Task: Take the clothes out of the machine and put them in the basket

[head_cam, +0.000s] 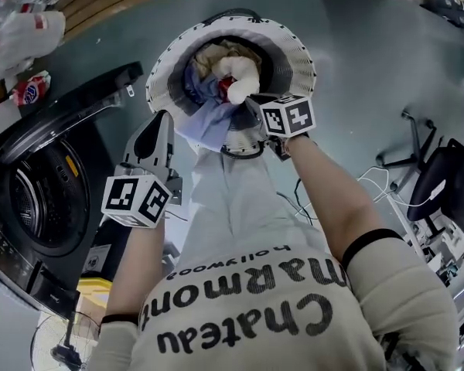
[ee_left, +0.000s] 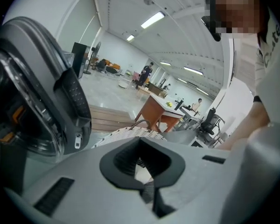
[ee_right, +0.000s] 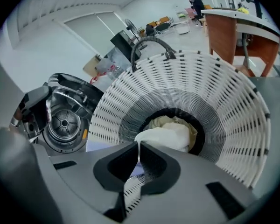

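Observation:
A white woven basket [head_cam: 298, 49] stands on the floor ahead, holding beige, white and blue clothes [head_cam: 224, 68]. My right gripper [head_cam: 247, 103] is over its near rim, shut on a pale cloth [head_cam: 209, 122] that hangs across that rim. In the right gripper view, this pale cloth [ee_right: 165, 136] narrows into the closed right gripper [ee_right: 140, 146] in front of the basket [ee_right: 214, 101]. My left gripper [head_cam: 166, 118] hangs left of the basket, its jaws together with nothing in them. The left gripper [ee_left: 141, 143] points past the basket rim [ee_left: 126, 134]. The washing machine [head_cam: 46, 199] is at the left.
The machine's dark door [head_cam: 85, 103] stands open between the drum and the basket, close to my left gripper. An office chair [head_cam: 441, 180] and loose cables [head_cam: 383, 180] are on the floor at the right. Plastic bags [head_cam: 23, 29] lie at the top left. A wooden desk [ee_right: 242, 31] stands beyond the basket.

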Demonstrator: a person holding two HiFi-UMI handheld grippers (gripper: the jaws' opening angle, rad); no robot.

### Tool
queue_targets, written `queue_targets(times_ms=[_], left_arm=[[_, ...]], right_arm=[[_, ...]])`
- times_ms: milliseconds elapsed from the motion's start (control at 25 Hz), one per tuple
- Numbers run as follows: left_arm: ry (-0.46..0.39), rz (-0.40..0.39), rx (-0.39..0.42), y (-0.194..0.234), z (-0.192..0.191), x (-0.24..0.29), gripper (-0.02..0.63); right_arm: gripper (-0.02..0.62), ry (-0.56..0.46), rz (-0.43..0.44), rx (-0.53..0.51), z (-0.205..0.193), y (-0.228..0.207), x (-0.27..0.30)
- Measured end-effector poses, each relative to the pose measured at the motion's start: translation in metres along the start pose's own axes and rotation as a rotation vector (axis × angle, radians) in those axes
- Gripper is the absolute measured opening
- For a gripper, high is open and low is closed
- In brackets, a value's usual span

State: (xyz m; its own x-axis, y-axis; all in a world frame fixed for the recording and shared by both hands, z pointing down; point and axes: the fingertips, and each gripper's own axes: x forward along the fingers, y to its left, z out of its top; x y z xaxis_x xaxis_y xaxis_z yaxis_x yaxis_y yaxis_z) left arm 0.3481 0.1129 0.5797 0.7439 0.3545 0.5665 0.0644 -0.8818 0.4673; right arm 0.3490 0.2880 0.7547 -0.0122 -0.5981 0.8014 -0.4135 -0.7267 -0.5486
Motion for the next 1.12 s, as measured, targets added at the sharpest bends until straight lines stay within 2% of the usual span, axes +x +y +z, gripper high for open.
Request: queue_targets(times_ms=[240,520,720,920,960,1040,1120], left_arm=[[0.023,0.007,-0.023,0.015,-0.026,0.016,0.009],[0.072,0.024,-0.063,0.019,-0.062,0.012,0.009],[0.058,0.015,-0.079,0.016,-0.072,0.01,0.009],[0.091,0.1,-0.073,0.027,-0.082,0.003,0.009],[0.095,0.112,-0.072,0.029,-0.082,0.001,0.009],[0.089,0.124,-0.075,0.026,-0.076,-0.004,0.008],[0.083,0.124,-0.073,0.017,-0.066,-0.013,0.008]], right_arm=[[0.034,0.066,-0.007,0.023,-0.021,-0.022,0.036],[0.034,0.079,0.035,0.148,-0.028,-0.028,0.058],[0.035,0.107,0.018,0.097,-0.028,-0.032,0.07],[0.038,0.114,-0.023,0.031,-0.026,-0.029,0.077],[0.049,0.113,-0.025,0.028,-0.025,-0.025,0.076],[0.141,0.116,-0.033,0.015,-0.022,-0.019,0.072],[0.146,0.125,-0.034,-0.005,-0.02,-0.009,0.059]])
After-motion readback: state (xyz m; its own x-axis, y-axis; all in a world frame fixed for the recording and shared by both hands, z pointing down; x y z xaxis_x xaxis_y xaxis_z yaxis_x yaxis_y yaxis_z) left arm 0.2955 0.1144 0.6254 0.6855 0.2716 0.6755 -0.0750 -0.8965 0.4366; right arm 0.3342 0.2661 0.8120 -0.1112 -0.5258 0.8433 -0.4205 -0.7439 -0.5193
